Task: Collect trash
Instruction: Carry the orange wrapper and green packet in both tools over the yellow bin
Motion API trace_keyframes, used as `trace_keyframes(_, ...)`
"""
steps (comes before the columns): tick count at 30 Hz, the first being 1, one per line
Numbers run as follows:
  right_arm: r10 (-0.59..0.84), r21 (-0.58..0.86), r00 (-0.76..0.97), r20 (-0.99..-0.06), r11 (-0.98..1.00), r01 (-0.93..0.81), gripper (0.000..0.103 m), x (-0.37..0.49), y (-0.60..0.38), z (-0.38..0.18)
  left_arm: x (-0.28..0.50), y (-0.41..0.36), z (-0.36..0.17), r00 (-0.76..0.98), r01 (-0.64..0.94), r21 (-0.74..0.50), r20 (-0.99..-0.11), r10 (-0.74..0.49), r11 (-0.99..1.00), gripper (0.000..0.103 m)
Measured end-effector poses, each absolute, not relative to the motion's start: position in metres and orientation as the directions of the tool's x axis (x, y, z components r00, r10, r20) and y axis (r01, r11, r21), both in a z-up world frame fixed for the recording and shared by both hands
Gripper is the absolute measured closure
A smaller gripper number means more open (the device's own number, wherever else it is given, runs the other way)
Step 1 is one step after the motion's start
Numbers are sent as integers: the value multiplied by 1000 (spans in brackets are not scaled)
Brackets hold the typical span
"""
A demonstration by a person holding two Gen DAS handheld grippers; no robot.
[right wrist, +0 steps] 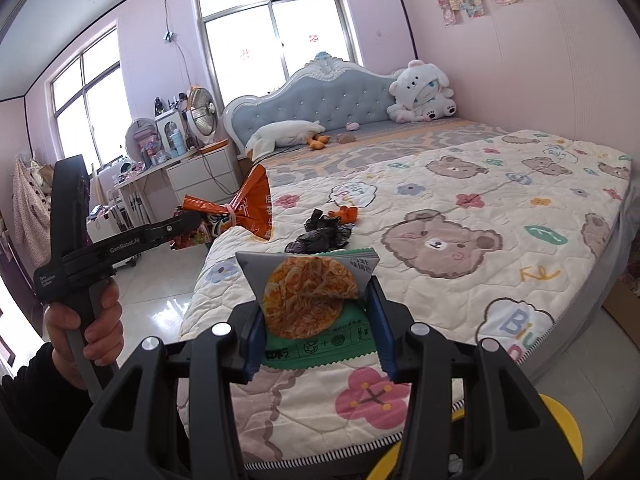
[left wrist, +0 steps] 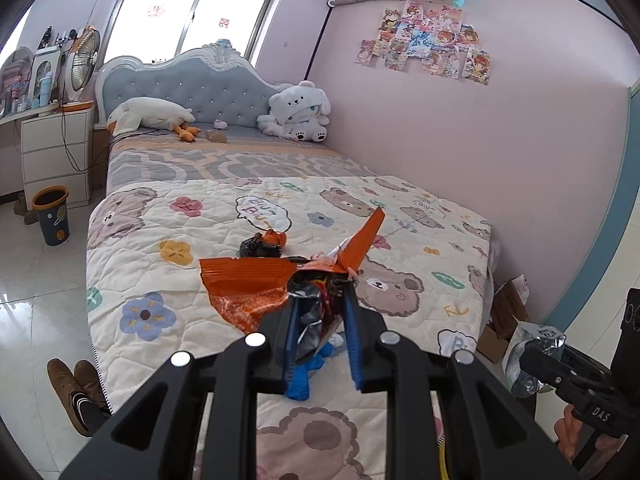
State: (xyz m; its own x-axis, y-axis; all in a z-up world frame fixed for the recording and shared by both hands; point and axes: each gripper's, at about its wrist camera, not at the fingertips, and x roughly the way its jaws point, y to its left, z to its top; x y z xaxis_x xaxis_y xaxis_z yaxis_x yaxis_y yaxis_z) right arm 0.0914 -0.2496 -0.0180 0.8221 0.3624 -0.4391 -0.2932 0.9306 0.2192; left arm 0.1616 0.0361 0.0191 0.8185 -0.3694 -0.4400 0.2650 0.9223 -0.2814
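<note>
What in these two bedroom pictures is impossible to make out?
- Left wrist view: the small print on the crumpled orange foil wrapper is creased and unreadable.
- Right wrist view: the green noodle packet is partly covered by the tongs' blue pads.
- Both views: the crumpled black plastic scrap on the bear-print quilt is too crumpled to identify.
</note>
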Motion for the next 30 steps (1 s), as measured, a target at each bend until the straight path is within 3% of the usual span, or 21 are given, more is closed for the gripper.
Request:
trace_keyframes(12, 294, 216, 858, -421, 951, -220, 60, 59, -288, -12, 136, -17, 23, 761, 384, -259, -454, -462, 886, 84)
trace_keyframes(30, 203, 225, 880, -429, 968, -113, 59, 20, -340, -16, 116, -82, -3, 604, 512, -297, -543, -584, 806, 84)
